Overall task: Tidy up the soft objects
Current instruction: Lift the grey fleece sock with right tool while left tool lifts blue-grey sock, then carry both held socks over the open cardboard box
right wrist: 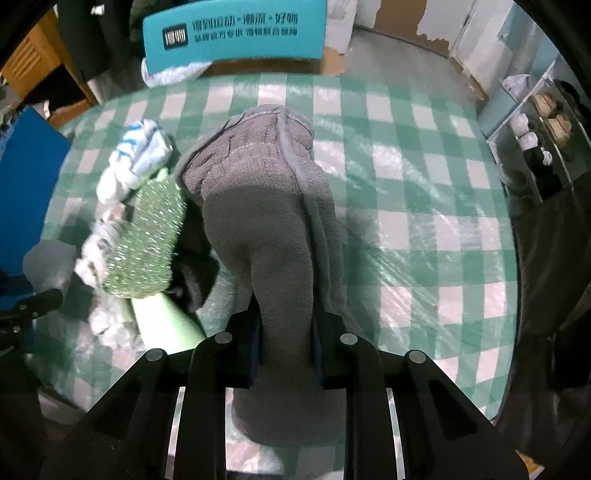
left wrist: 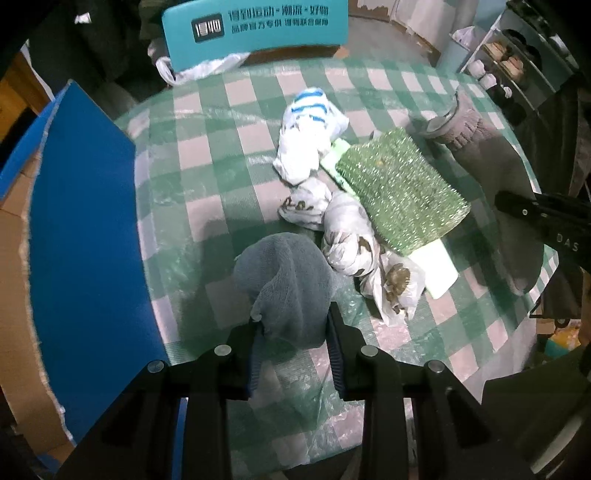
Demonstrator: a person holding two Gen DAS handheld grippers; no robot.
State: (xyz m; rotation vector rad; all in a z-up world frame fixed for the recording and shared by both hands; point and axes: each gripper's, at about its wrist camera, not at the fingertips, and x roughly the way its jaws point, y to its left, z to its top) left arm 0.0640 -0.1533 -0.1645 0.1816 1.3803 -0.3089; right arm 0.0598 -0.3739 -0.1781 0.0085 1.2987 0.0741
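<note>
The left gripper (left wrist: 295, 317) has its jaws clamped on a bunched blue-grey cloth (left wrist: 284, 280), which hangs just over the table (left wrist: 207, 140). The right gripper (right wrist: 286, 317) has its jaws clamped on a grey fleece towel (right wrist: 266, 206); the towel rises from the jaws in a thick fold and drapes forward over the checked cover.

Between the two lie the other soft things, crowded together: a green sparkly scrubber (left wrist: 402, 188) resting on a pale green pad (left wrist: 439, 269), a knotted floral cloth (left wrist: 351, 236) touching the scrubber's edge, and a white cloth with blue stripes (left wrist: 310, 133) just beyond them. From the right wrist view the scrubber (right wrist: 147, 240) sits just left of the towel.

A blue board (left wrist: 85, 229) stands at the table's left edge, and a teal chair back (left wrist: 255, 33) with printed lettering stands at the far side.
</note>
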